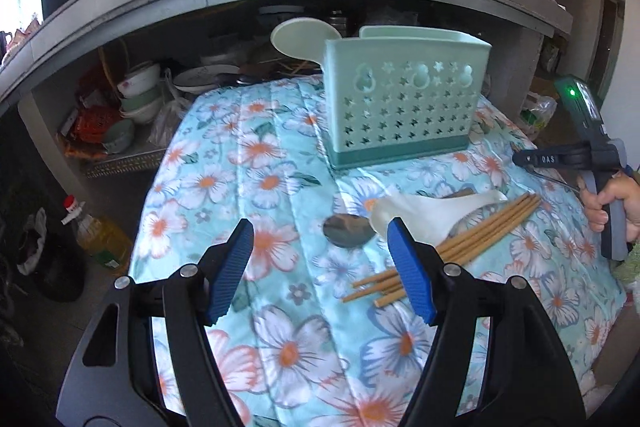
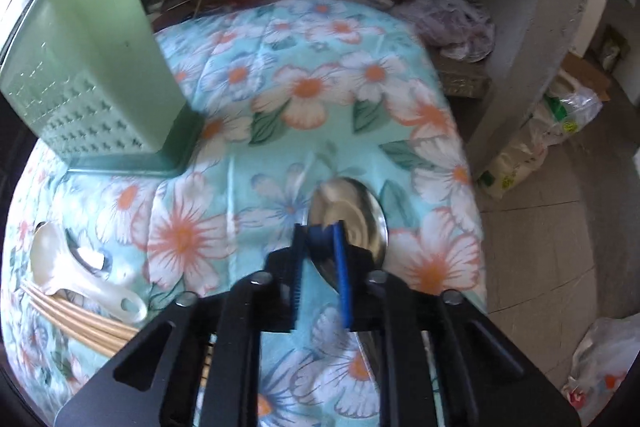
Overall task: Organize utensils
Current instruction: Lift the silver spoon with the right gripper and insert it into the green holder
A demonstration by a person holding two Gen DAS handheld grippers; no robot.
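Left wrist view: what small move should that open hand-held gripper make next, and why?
Probably shift right and lower over the chopsticks. The left hand-held gripper is open and empty above the floral cloth, the bundle lies loose beside its right finger, and the green holder stands upright just behind.

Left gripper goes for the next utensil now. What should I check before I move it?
1. Left gripper open with nothing between its pads: ok.
2. Green holder upright on the floral cloth: ok.
3. Chopsticks lying together as one bundle: ok.
4. Chopsticks free of other utensils: not ok; the white spoon rests against them.
5. Right gripper out of the way of the pile: ok; in the left wrist view it sits off to the side.
6. Right gripper's load secure: cannot tell; its jaws are shut and a metal spoon shows just past the tips, but the grip is unclear.
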